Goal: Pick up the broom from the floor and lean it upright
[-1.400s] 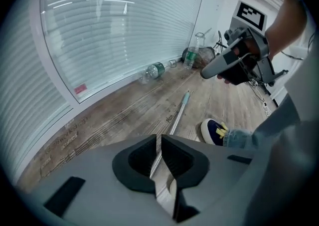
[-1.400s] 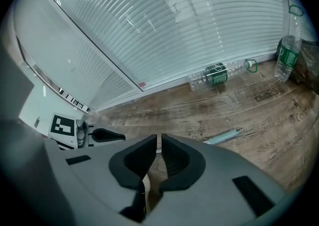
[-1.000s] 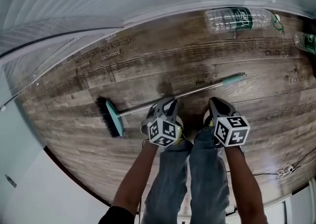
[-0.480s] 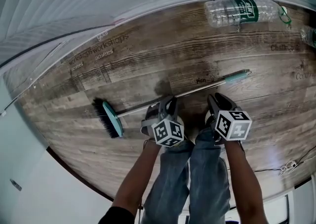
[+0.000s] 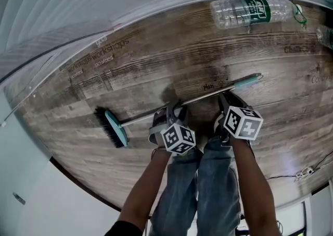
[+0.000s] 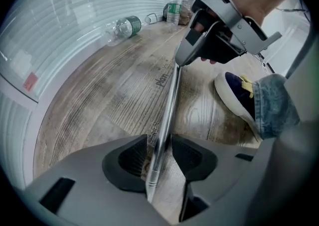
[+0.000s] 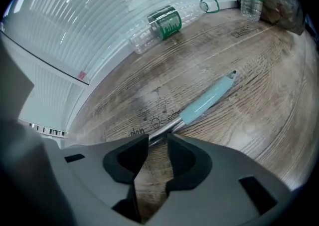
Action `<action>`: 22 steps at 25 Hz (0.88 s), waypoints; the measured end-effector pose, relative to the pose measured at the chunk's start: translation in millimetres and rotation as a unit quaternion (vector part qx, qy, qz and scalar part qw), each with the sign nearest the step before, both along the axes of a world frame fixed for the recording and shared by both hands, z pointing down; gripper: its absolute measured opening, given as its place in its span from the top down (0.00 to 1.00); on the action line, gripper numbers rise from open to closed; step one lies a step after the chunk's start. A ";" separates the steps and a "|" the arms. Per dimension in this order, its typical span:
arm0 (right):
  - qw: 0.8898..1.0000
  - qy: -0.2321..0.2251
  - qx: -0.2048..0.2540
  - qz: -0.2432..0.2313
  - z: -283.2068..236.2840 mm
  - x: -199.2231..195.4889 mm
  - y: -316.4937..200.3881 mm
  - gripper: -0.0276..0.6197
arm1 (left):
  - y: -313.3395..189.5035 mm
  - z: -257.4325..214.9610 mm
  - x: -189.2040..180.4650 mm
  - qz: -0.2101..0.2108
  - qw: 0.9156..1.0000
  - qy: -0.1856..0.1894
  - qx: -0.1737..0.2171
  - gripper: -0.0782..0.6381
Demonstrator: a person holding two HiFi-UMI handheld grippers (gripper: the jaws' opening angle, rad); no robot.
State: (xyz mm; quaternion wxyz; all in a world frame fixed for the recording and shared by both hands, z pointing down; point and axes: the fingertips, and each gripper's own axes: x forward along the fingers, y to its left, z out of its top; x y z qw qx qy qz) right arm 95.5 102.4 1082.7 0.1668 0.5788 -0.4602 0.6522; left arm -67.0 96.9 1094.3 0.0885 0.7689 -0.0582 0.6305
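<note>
The broom lies flat on the wood floor. It runs roughly along the white slatted wall but well apart from it, with its bristle head at the end farther from the wall and its teal grip at the nearer end. A plastic bottle lies at the foot of the wall, clear of the broom.

The person stands on the side of the broom away from the wall, both tools aimed steeply down at the handle. The left gripper has just been opening its jaws. They stand wide and straddle the bare metal tube, and the pads do not look to be pressing on it. The right gripper has also just been opening. Its jaws are apart with nothing between the pads, and the tube runs just past their tips, close to where the teal grip begins. So neither of the 2 tools holds anything yet.

The broom is probably light and stiff, with most of its weight at the head end. The thin polished tube looks slippery and could roll or twist in the pads. 2 holds set apart along it, 1 on or near the teal sleeve, should keep the head from drooping. Once leaned on the wall, the foot may slide on this smooth floor
</note>
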 end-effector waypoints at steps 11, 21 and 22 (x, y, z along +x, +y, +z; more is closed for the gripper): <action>0.995 0.030 -0.052 0.079 2.9 2.7 -2.1 0.75 | -3.4 5.2 1.4 -0.008 1.000 0.003 -0.010 0.73; 0.989 0.000 0.034 0.142 -27.2 -5.7 -41.7 0.73 | -23.1 -19.7 -3.6 -0.034 0.999 0.025 0.004 0.75; 0.988 -0.004 0.050 0.146 -33.2 -7.0 -47.2 0.73 | -25.4 -24.3 -3.4 -0.038 0.999 0.029 0.006 0.75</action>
